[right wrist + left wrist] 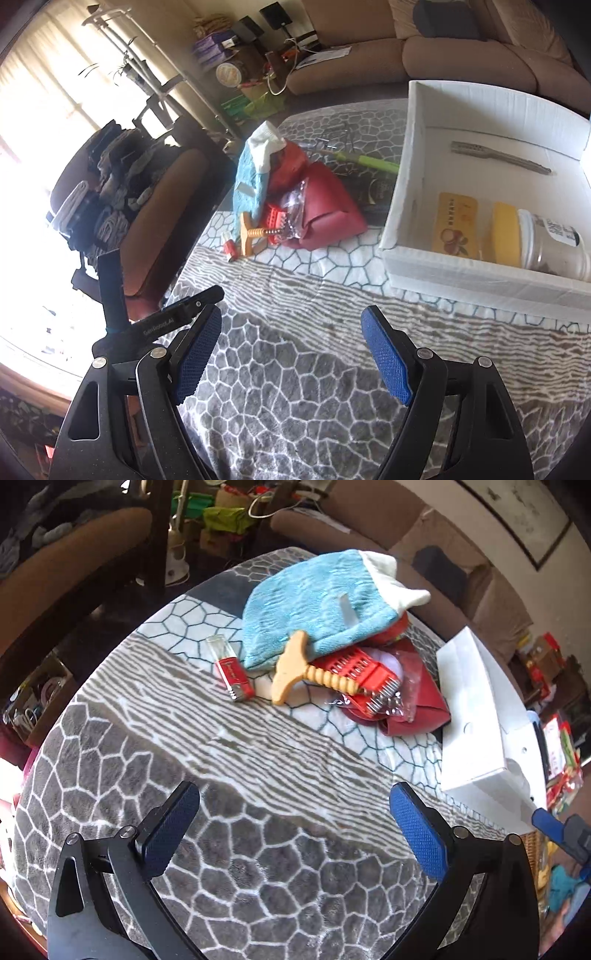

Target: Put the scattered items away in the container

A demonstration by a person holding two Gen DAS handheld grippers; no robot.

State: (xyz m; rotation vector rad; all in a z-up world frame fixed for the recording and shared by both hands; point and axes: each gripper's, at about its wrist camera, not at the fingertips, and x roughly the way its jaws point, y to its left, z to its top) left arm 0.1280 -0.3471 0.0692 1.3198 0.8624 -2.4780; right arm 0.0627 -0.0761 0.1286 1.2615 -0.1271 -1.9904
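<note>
A table covered by a grey and white patterned blanket (258, 867) fills the scene. Nearest the left edge, the left gripper (295, 834) hangs over bare blanket, its jaws wide apart and holding nothing. Beyond it lies a small red lighter-like item (234, 677) with a clear cap. Just to its right, a tan-handled red comb (332, 675) rests on a heap: a blue towel (314, 609) draped over the top, a crumpled red pouch (424, 701) and a clear packet underneath. Farther right stands the white box (413, 155), the container, already holding a jar (554, 243), two yellow packets and a slim grey tool. A green-handled tool (369, 160) lies between heap and box. The right gripper (291, 354) also hovers over blanket with jaws apart and empty.

The next pick looks like the loose red item or the comb. Best approach from above, straddle one item only, and close without snagging the towel.
</note>
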